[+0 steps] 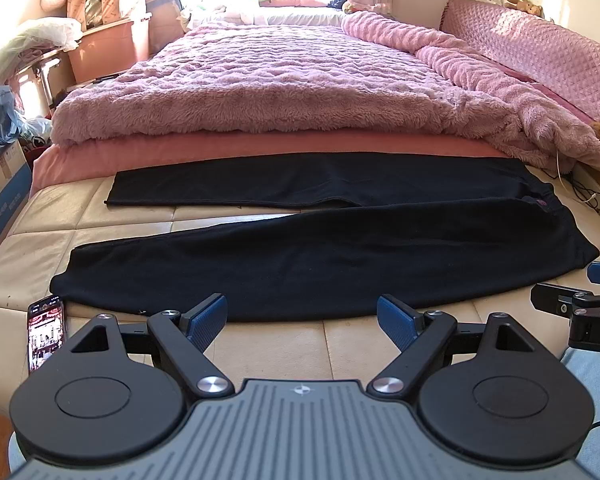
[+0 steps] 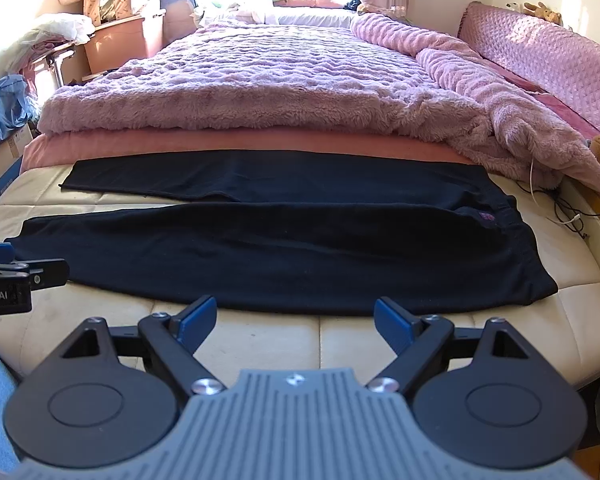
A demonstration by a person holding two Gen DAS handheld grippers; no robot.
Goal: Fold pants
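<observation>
- Left gripper (image 1: 302, 322), blue pads spread wide apart, nothing between them, hovering just short of the near edge of the cream quilted mattress (image 1: 284, 348).
- Right gripper (image 2: 295, 322), same deal: wide apart, empty.
- Lit-up black smartphone (image 1: 46, 330) at the near left edge.
- Black fabric pants (image 1: 324, 256) spread flat across the mattress, legs pointing left, waistband right.
- Fluffy pink blanket (image 1: 268, 80) piled behind.
</observation>
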